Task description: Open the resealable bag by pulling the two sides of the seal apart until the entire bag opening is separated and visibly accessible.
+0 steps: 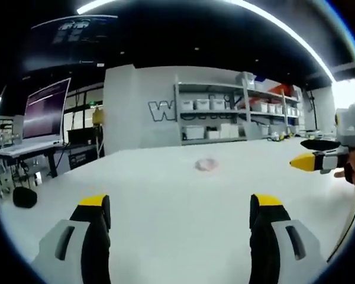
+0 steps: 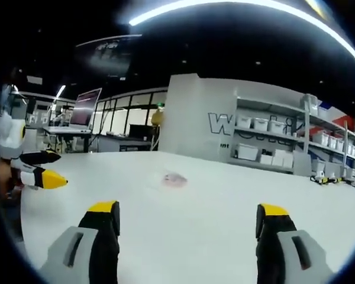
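A small, clear resealable bag (image 1: pixel 206 164) with something pinkish inside lies flat on the white table (image 1: pixel 165 236), well ahead of both grippers. My left gripper (image 1: pixel 180 204) stands open over the near table, jaws wide apart and holding nothing. The right gripper (image 1: pixel 310 154) comes in from the right edge, held by a hand, its yellow-tipped jaws apart. In the right gripper view the bag (image 2: pixel 174 179) lies ahead and slightly left. My right gripper (image 2: pixel 186 210) is open and holds nothing. The left gripper (image 2: pixel 42 168) shows at the left edge, jaws apart.
Grey shelves (image 1: pixel 236 112) with white bins stand behind the table against a white wall. A desk with a lit monitor (image 1: pixel 47 109) is at the far left, and a black object (image 1: pixel 25 197) sits low beside the table's left edge.
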